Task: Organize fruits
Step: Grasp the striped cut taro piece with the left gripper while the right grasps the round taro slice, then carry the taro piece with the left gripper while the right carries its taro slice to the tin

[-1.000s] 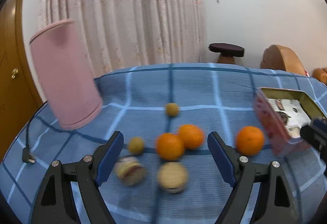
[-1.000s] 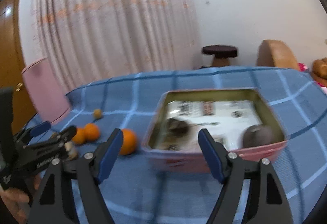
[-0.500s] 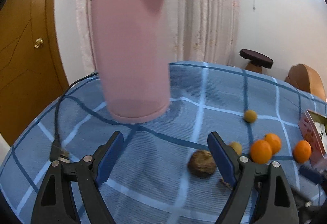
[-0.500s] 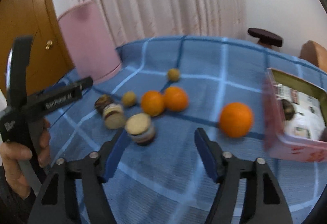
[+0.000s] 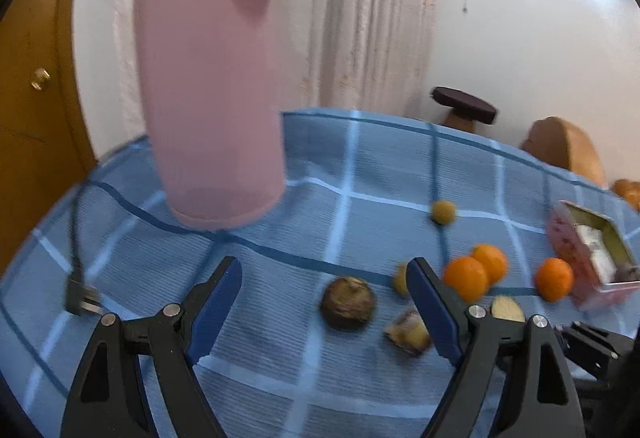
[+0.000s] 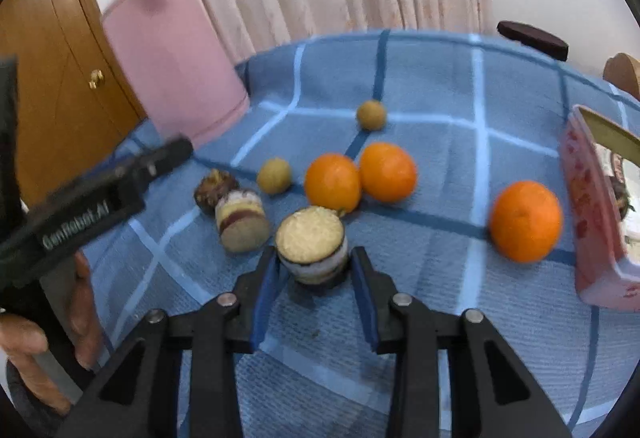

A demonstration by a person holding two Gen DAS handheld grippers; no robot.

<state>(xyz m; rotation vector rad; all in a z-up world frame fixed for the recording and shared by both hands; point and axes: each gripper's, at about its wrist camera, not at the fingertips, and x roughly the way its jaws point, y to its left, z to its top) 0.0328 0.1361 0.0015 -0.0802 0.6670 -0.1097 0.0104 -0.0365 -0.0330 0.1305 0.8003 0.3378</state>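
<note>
My right gripper (image 6: pixel 314 258) points down at a round layered cake (image 6: pixel 310 234) standing on the blue checked cloth. Its jaws are closing, and the blue pads touch the cake's two sides. Just beyond lie three oranges (image 6: pixel 332 182) (image 6: pixel 387 172) (image 6: pixel 526 220). To the left are a second layered cake (image 6: pixel 240 218) on its side, a dark brown fruit (image 6: pixel 214 190) and two small yellow fruits (image 6: pixel 274 175) (image 6: pixel 371 114). My left gripper (image 5: pixel 324 270) hangs open and grips nothing. The dark brown fruit (image 5: pixel 347 303) lies on the cloth between its fingers.
A pink tin box (image 6: pixel 588 206) with items inside stands at the right. A tall pink container (image 5: pixel 212 98) stands at the back left, with a black plug and cable (image 5: pixel 80 298) beside it. A hand (image 6: pixel 24 342) holds the left tool. The cloth drops off at the far edge.
The right gripper swung left from the tin to the fruits, sank, and narrowed its jaws around the upright cake. The left view swung left to the pink container, then held still.
</note>
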